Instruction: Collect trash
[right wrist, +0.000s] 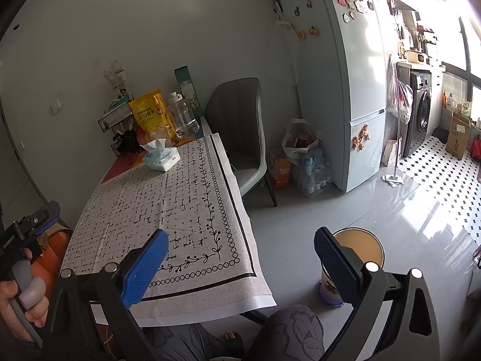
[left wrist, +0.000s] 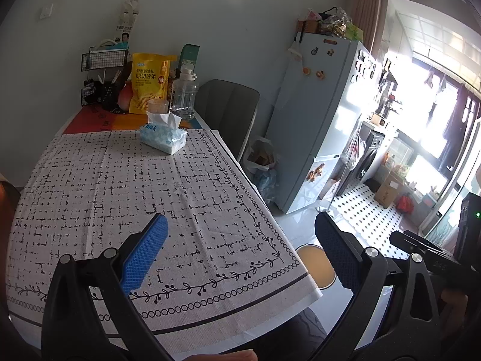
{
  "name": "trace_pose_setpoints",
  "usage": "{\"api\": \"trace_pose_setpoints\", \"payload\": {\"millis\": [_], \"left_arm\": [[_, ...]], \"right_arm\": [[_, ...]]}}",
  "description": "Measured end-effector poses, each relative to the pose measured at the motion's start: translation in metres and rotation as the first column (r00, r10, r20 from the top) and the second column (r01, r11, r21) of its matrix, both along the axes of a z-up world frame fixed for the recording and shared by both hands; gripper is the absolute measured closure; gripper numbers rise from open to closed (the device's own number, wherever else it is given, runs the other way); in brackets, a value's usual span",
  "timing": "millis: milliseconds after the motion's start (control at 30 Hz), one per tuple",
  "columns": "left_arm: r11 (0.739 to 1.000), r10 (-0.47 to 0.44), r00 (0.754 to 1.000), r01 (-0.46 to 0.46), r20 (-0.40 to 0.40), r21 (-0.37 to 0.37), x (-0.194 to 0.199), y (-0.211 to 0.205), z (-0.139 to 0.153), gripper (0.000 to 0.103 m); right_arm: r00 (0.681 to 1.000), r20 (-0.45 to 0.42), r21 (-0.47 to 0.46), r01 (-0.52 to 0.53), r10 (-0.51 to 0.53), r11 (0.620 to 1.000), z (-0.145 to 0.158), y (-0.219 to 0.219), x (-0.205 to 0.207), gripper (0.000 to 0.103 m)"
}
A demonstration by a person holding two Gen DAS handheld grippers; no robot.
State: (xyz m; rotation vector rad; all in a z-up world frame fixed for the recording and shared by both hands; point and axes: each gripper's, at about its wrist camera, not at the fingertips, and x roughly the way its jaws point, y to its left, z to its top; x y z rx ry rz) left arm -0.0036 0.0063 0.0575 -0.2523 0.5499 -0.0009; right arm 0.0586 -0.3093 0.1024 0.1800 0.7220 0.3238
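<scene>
Both grippers' fingers spread, empty; bin (right wrist: 357, 249) on floor beside table (right wrist: 168, 198).

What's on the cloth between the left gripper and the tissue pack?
Nothing: in the left wrist view only bare patterned tablecloth lies between the open left gripper and the tissue pack. The right wrist view shows the same.

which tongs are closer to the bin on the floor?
Right. The right tongs hang open beyond the table corner, one pad overlapping the round bin. The left tongs, also open, straddle the tablecloth edge, bin between their pads.
</scene>
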Motion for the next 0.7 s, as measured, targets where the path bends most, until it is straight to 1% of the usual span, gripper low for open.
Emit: {"api": "trace_pose_setpoints", "payload": {"millis": [700], "left_arm": [[1.000,-0.014,1.000,0.014,-0.022,-0.009,0.004,-0.001,-0.008,0.006]], "right_arm": [[1.000,-0.022,-0.003,0.005,-0.005,1.000,-0.011,-0.003,0.006,0.008]]}}
